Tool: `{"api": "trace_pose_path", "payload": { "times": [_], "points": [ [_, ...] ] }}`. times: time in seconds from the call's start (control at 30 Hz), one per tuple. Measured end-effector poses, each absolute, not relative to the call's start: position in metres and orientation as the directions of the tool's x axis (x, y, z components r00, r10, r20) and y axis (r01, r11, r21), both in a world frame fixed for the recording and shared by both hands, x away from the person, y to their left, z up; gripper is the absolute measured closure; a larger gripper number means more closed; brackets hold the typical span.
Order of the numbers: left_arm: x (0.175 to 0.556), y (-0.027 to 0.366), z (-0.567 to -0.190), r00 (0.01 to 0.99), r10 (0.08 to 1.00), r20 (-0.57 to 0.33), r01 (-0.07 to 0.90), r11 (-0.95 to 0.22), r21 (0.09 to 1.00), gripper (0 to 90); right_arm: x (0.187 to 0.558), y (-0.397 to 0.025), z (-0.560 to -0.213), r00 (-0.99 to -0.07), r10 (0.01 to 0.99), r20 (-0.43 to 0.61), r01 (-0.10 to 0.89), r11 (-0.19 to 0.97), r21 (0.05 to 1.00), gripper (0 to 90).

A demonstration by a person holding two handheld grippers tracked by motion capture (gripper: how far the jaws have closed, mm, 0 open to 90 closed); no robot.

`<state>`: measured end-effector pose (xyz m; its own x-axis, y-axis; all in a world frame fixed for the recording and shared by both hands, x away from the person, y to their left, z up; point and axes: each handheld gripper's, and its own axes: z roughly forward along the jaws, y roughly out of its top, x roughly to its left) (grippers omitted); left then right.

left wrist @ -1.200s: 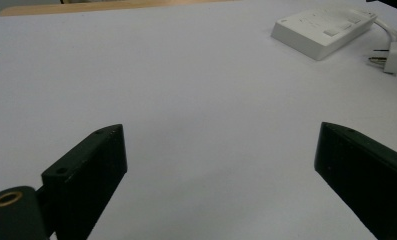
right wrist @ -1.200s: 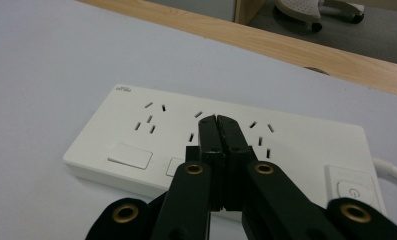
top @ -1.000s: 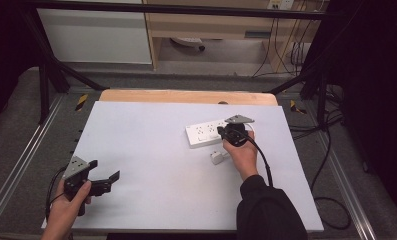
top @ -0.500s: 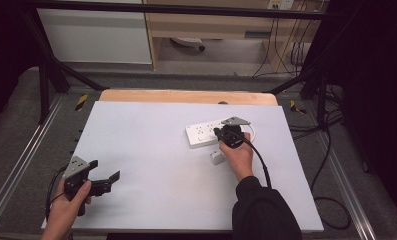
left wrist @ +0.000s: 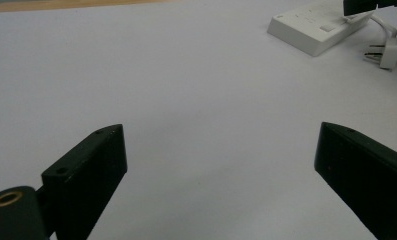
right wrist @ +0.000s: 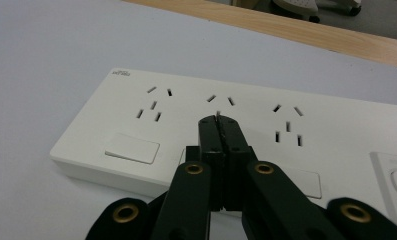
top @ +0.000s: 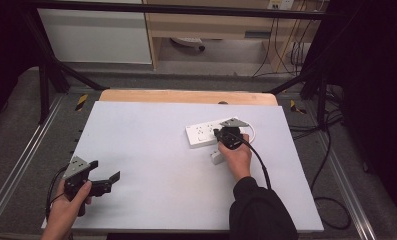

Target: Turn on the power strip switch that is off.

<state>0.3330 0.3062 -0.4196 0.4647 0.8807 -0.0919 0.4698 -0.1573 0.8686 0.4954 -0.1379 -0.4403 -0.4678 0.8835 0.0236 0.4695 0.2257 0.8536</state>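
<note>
The white power strip lies on the bench toward its far right part, well in from the edges, with a small white plug just beside it on the near side, its cord looping round the strip's right end. The right tongs are pressed together with nothing between them, and their joined tip sits over the middle of the strip, just short of the centre group of socket slots and above the row of rocker switches; whether the tip touches the plastic cannot be told. This looks like the step of pressing or prodding the strip with closed tongs, most likely aiming for one of the switches. The next move, as I judge it, calls for a short, straight push down on the chosen switch without sliding the light strip across the smooth bench. The left tongs wait wide apart and empty near the bench's near left corner, well away from the strip; they could come over to steady it.
</note>
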Motion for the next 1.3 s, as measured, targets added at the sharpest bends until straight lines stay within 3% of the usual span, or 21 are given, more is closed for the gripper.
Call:
{"api": "trace_pose_path", "payload": {
  "times": [0.7, 1.3],
  "points": [
    [0.3324, 0.3066, -0.42, 0.463, 0.881, -0.098, 0.477, -0.155, 0.865, 6.9, 0.4975, -0.1431, -0.4459, -0.431, 0.901, 0.044, 0.459, 0.176, 0.871, 90.0],
    [0.3329, 0.307, -0.4203, 0.461, 0.881, -0.102, 0.477, -0.15, 0.866, 6.9, 0.495, -0.1424, -0.4486, -0.441, 0.898, -0.007, 0.446, 0.226, 0.866, 90.0]
  ]
}}
